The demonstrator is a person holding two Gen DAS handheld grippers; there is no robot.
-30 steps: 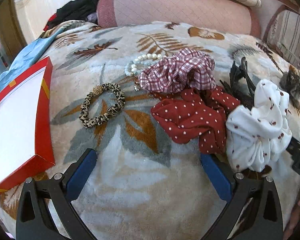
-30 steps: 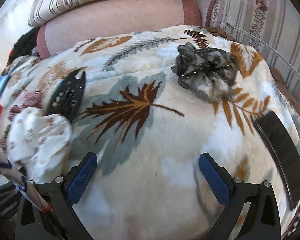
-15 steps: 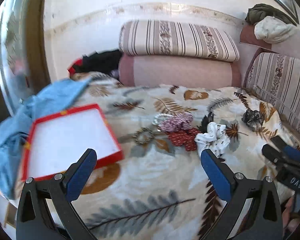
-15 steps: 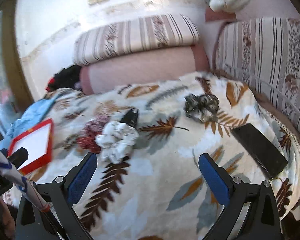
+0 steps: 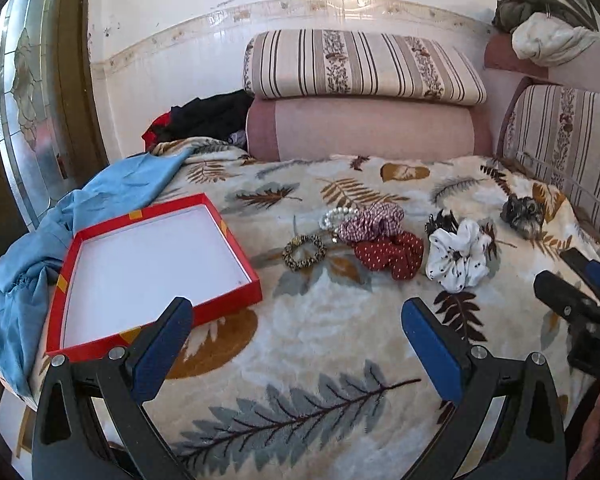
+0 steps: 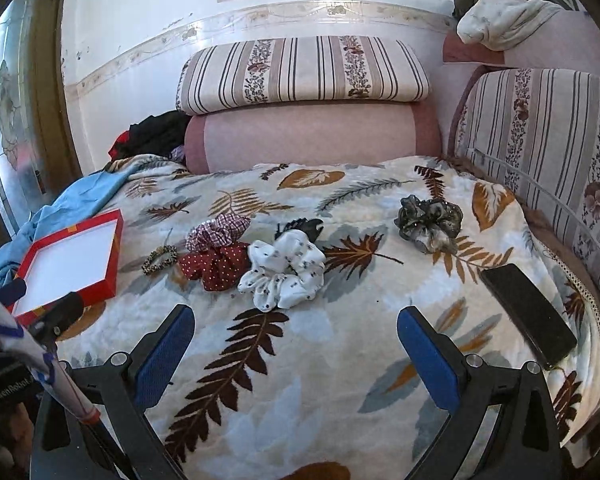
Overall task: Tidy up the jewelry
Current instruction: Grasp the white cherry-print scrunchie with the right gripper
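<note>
- Nearest: left gripper (image 5: 296, 332) spread wide over the leaf-print blanket (image 5: 320, 360), holding nothing.
- Right gripper (image 6: 294, 340) likewise wide apart and bare, above the same blanket.
- Off to the left: red box (image 5: 228, 300), white inside, lying open on the blanket, nothing in it; blue cloth (image 5: 32, 248) bunched against its far-left side.
- Further on, mid-blanket, in a loose row: leopard-print scrunchie (image 5: 304, 253), then dark red dotted scrunchie (image 5: 390, 254) touching a checked scrunchie (image 5: 372, 222), with a pearl bracelet (image 5: 334, 216) just behind.
- White dotted scrunchie (image 5: 458, 260) beside the red one; black hair claw (image 5: 440, 222) at its far edge.
- Grey scrunchie (image 6: 428, 222) apart, toward the right.
- Black phone (image 6: 528, 312) near the right edge.
- Farthest: striped cushion (image 5: 360, 66) stacked on a pink bolster (image 5: 364, 128).
</note>
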